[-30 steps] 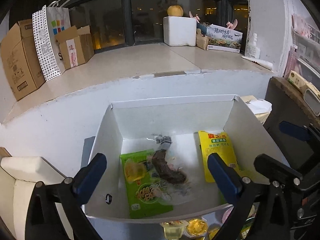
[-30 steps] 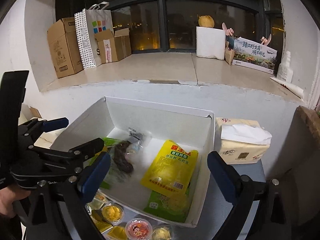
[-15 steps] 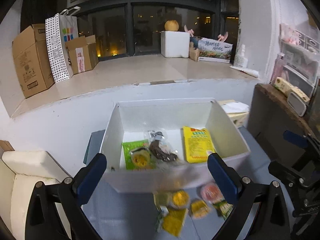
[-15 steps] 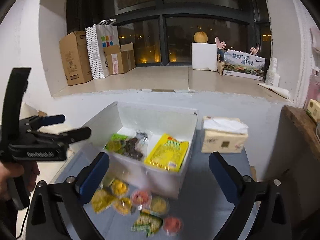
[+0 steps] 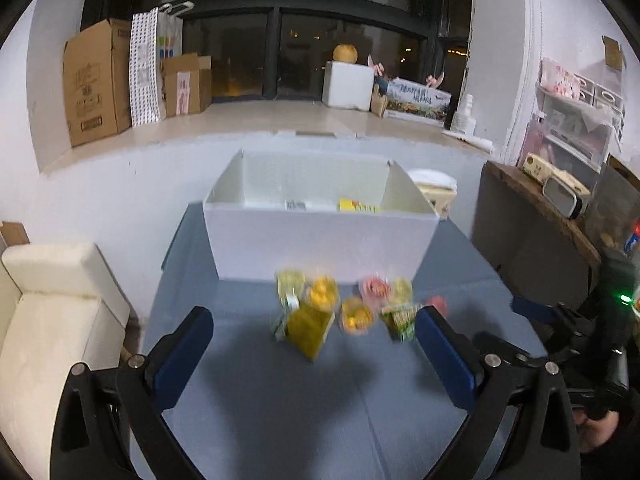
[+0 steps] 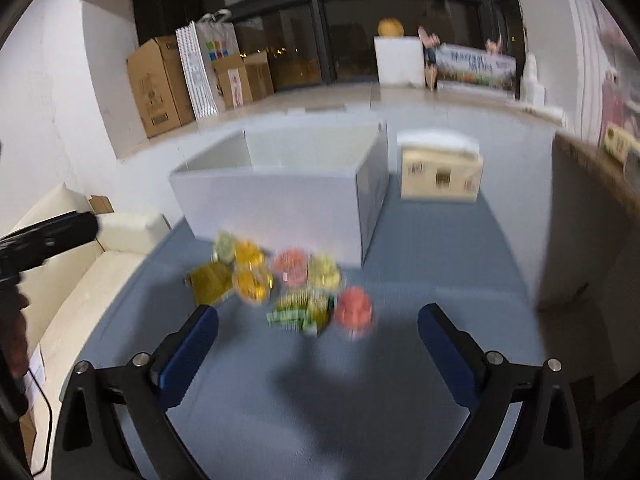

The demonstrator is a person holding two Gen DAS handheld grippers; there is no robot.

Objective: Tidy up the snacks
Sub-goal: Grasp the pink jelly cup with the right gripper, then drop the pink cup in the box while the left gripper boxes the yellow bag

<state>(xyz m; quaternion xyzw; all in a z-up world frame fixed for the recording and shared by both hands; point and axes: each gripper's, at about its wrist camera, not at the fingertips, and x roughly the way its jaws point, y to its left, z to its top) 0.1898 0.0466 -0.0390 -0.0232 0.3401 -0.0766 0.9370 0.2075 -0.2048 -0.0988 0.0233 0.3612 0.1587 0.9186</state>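
A white box (image 5: 320, 240) stands at the back of a blue table (image 5: 280, 400); a yellow packet's (image 5: 358, 206) top edge shows inside it. In front lies a blurred cluster of snacks: a yellow packet (image 5: 310, 330), jelly cups (image 5: 356, 316) and a green packet (image 5: 400, 318). My left gripper (image 5: 316, 352) is open and empty, just in front of the cluster. In the right wrist view the box (image 6: 280, 204), yellow packet (image 6: 210, 282), orange cups (image 6: 252, 284), green packet (image 6: 302, 310) and a red cup (image 6: 354, 308) show. My right gripper (image 6: 318, 346) is open and empty.
A tissue box (image 6: 440, 168) stands right of the white box. A cream sofa (image 5: 48, 312) is left of the table, a dark wooden cabinet (image 5: 532, 240) on the right. Cardboard boxes (image 5: 96, 80) sit on the windowsill. The other gripper (image 5: 580, 336) shows at right.
Both grippers have pulled back and down from over the white box. The box's inside is now mostly hidden and the snack cluster lies between the open fingers.
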